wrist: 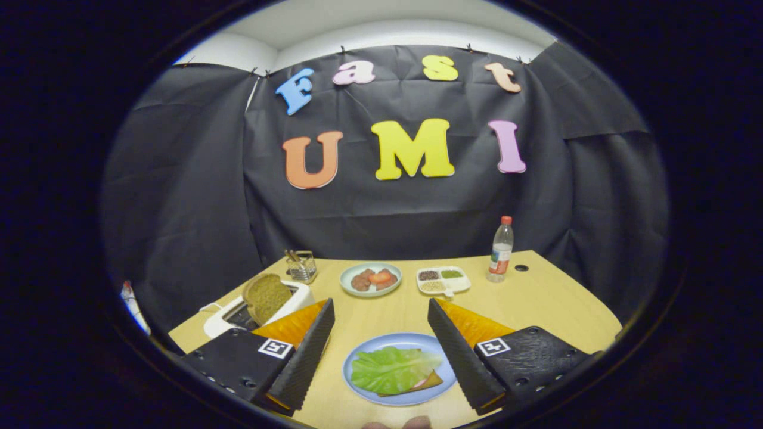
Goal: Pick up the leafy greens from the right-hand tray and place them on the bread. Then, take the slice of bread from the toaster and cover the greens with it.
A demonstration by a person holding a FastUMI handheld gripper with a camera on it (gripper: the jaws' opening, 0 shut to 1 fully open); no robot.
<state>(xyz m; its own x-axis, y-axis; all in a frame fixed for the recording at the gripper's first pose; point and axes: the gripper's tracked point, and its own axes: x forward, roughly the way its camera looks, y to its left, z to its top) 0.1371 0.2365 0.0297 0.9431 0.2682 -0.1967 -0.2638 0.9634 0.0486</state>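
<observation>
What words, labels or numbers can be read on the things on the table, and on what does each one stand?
None can be read.
Bottle: its label is too small and blurred.
Fingers: the open gripper carries square black-and-white markers, patterns and not words.
Toaster, plates and divided dish: no writing shows.

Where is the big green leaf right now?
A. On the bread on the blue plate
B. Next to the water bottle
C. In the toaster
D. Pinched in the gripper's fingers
A: the leafy greens lie over the bread on the blue plate, between the open fingers of the gripper, which touch nothing; the other bread slice stands in the toaster.
</observation>
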